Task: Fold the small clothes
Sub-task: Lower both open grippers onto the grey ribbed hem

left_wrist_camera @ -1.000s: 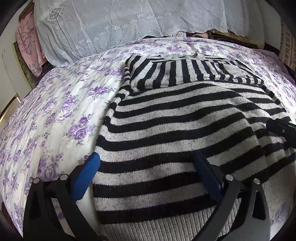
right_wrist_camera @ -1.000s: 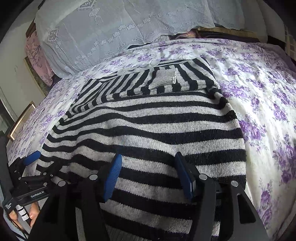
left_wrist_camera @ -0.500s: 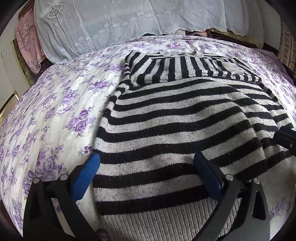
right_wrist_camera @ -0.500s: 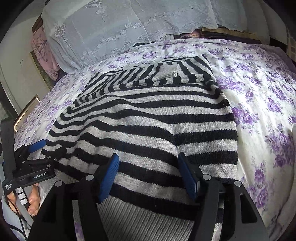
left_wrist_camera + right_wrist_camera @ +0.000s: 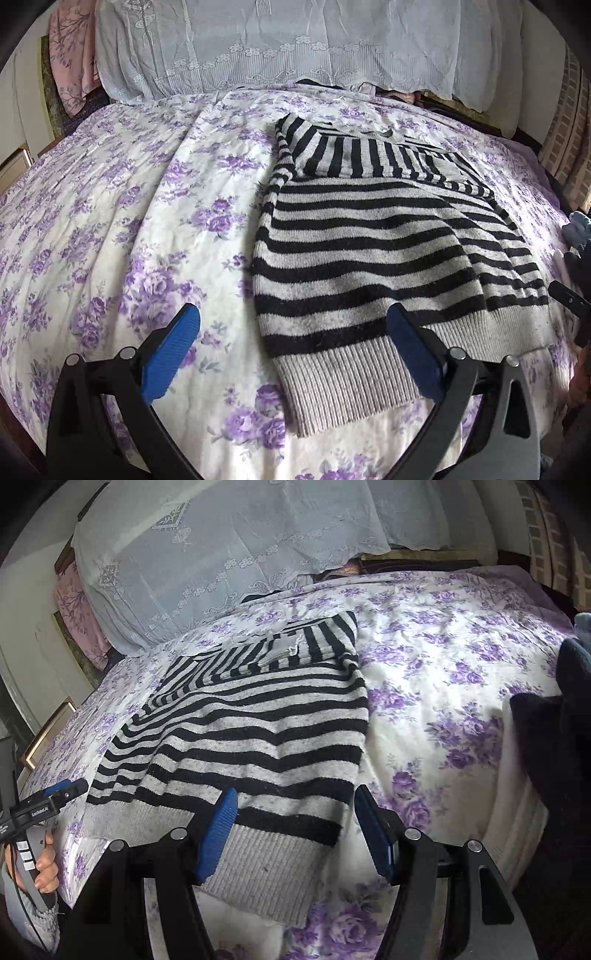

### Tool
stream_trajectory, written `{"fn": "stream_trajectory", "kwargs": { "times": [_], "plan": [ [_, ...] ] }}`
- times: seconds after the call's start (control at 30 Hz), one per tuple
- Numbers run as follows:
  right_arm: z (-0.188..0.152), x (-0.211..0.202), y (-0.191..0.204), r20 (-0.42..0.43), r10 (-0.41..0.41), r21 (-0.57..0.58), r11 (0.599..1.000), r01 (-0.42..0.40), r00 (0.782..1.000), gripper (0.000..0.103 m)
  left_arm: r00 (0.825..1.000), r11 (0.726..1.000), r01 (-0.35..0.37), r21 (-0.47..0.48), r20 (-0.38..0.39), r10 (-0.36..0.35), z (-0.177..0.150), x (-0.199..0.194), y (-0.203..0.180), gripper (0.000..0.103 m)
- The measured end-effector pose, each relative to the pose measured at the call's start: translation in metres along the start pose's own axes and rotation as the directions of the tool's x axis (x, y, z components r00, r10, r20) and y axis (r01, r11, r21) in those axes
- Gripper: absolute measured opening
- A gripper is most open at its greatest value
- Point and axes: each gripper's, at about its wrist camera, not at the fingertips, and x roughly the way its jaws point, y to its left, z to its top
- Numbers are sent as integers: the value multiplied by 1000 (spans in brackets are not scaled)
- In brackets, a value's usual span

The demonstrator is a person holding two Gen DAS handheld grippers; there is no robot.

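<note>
Both hand-held grippers wide and empty: left hand-held gripper (image 5: 291,339) astride the sweater's (image 5: 369,251) near-left hem corner, right hand-held gripper (image 5: 295,827) over the near-right hem. Pulled back since a second ago, hem now fully in view. Sweater flat on the bed (image 5: 129,206), sleeves folded in at the far end. Probably lining up a hem-to-collar fold.

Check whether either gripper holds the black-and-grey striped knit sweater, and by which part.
Nothing is held. The left gripper and right gripper are both open above the ribbed hem of the black-and-grey striped knit sweater.
</note>
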Motion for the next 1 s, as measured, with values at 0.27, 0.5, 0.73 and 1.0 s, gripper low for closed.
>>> {"fn": "stream_trajectory", "kwargs": {
  "times": [0.27, 0.5, 0.73, 1.0],
  "plan": [
    [-11, 12, -7, -45, 14, 17, 1000, -13, 999, 66, 997, 998, 48, 43, -65, -45, -21, 21, -13, 98],
    [-15, 11, -8, -59, 27, 17, 1000, -27, 998, 66, 986, 988, 152, 9, -78, -151, -20, 21, -9, 98],
    [-1, 28, -1, -102, 101, 46, 994, -96, 990, 64, 963, 970, 243, -2, -118, -241, -14, 46, -19, 98],
    [-12, 23, 0, -105, 141, 31, 990, -139, 984, 62, 960, 963, 268, -5, -85, -267, -23, 33, -11, 96]
  ]
}}
